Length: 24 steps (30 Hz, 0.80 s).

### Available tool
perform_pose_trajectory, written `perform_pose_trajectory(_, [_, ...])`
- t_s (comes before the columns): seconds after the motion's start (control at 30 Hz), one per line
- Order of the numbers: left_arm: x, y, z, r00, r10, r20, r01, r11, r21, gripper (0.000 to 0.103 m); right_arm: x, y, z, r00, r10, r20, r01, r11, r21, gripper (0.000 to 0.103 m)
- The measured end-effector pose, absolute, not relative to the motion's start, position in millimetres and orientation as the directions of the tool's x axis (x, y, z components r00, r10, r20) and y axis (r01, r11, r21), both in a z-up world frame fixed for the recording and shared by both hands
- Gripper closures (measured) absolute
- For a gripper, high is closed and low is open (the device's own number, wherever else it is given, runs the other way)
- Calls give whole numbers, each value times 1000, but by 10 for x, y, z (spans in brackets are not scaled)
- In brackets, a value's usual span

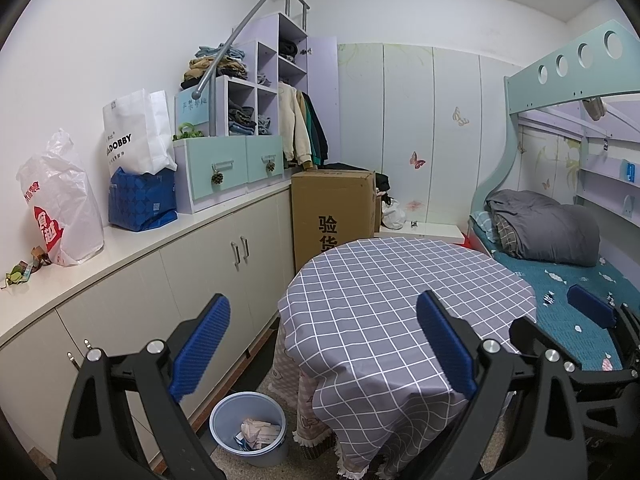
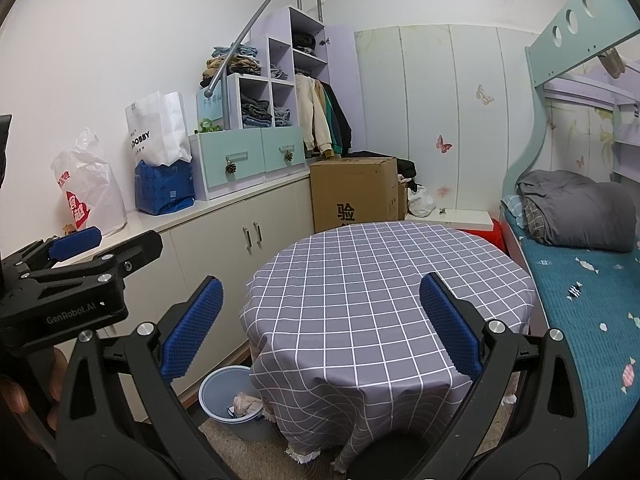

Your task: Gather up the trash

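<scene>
Round table (image 1: pixel 400 300) in the middle of a small bedroom, covered with a grey checked cloth, nothing lying on top. Left tool (image 1: pixel 324 340) held above the near edge of this table, blue pads (image 1: pixel 200 344) spread wide apart, nothing between them. Right tool (image 2: pixel 320 328) just beside it, also hanging over the table with blue fingers (image 2: pixel 192 328) wide apart and empty. Seen from the right wrist view at the left edge: black body of the left tool, gripped by a hand (image 2: pixel 24 392) partly in shadow. Blue-grey trash bin (image 1: pixel 250 428) standing on the floor, close against the left side of the table and near the low white cabinet (image 1: pixel 208 264). Crumpled paper trash (image 1: pixel 258 432) already lying inside the bin. On the cabinet top: small scraps of wrappers (image 1: pixel 24 270) at the far left, then a white plastic bag (image 1: pixel 64 208) with red print, a blue bag (image 1: pixel 142 200) and a white paper bag (image 1: pixel 138 132) standing behind it. Brown cardboard box (image 1: pixel 334 212) behind the table. Bed (image 1: pixel 580 288) with teal sheet and folded grey blanket (image 1: pixel 544 228) on the right.
</scene>
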<state>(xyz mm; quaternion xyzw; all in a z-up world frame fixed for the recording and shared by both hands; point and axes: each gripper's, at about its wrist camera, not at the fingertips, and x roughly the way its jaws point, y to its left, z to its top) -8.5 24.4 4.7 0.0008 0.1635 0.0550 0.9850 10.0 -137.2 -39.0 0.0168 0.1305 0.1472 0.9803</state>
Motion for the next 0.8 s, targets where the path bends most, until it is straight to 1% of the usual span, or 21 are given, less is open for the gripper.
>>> perform_pose_trajectory(0.33, [-82, 243, 56, 940, 108, -323, -107, 994, 21, 11, 128, -1384, -438, 921, 290, -261, -280, 957, 76, 6])
perform_pose_trajectory(0.57, [-86, 192, -48, 939, 98, -330, -95, 995, 26, 11, 144, -1391, -459, 918, 288, -271, -275, 958, 86, 6])
perform_pose_trajectory(0.7, [-57, 197, -111, 935, 85, -345, -86, 996, 13, 11, 193, -1405, -495, 913, 293, -283, -277, 956, 97, 6])
perform_pose_trajectory(0.8, [1, 197, -170, 927, 100, -362, -97, 995, 28, 11, 270, -1417, -546, 908, 299, -293, -279, 954, 109, 6])
